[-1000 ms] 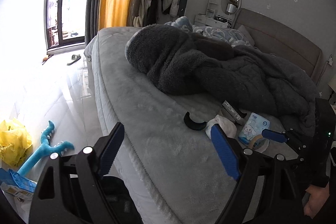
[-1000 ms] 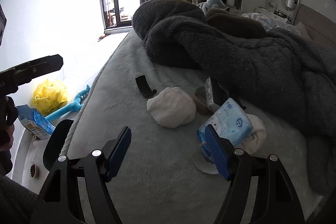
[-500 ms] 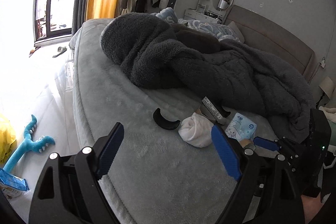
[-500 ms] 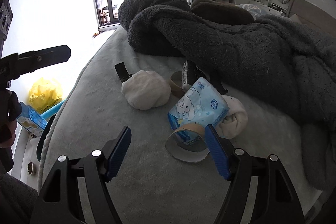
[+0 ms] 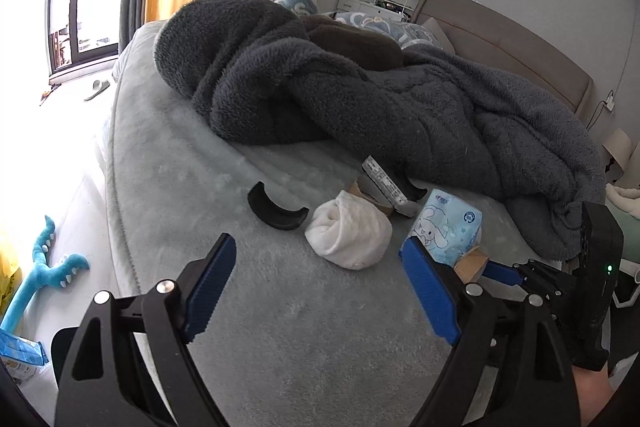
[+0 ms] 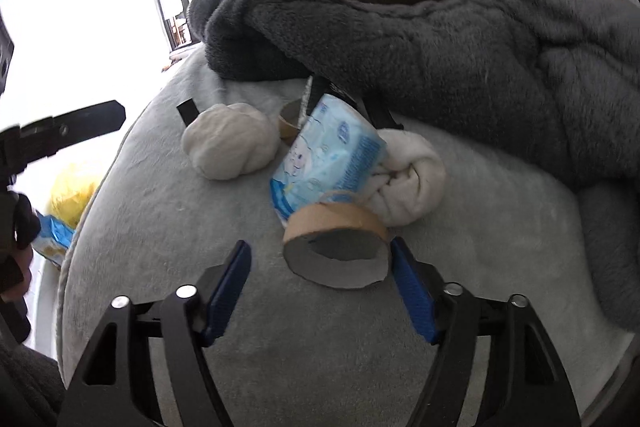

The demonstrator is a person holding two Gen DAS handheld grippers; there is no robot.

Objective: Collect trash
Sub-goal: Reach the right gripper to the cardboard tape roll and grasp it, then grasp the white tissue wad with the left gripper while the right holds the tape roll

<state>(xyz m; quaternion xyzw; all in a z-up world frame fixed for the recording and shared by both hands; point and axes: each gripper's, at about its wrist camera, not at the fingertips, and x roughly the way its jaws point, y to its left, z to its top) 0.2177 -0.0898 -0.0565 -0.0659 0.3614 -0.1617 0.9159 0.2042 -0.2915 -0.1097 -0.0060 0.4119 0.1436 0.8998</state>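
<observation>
A clutter of trash lies on the grey bed. A cardboard tape core (image 6: pixel 338 247) sits just ahead of my open right gripper (image 6: pixel 320 287), close to its right finger. Behind it lie a blue tissue pack (image 6: pixel 326 163), a white balled cloth (image 6: pixel 230 147), a second white cloth (image 6: pixel 408 179) and a small cardboard tube (image 6: pixel 290 121). My left gripper (image 5: pixel 320 291) is open and empty, short of the white cloth (image 5: pixel 348 229), the tissue pack (image 5: pixel 448 227) and a black curved piece (image 5: pixel 276 211). The right gripper's fingers (image 5: pixel 502 273) show at the right.
A dark grey fleece blanket (image 5: pixel 360 99) is heaped behind the trash. A grey flat box (image 5: pixel 384 185) lies at its edge. On the floor left of the bed are a blue toy (image 5: pixel 40 275), a yellow bag (image 6: pixel 72 191) and a blue packet (image 5: pixel 20 351).
Both grippers have moved closer to the trash on the bed. The cardboard tape core now lies just in front of the right gripper's fingers. Both stay open.
</observation>
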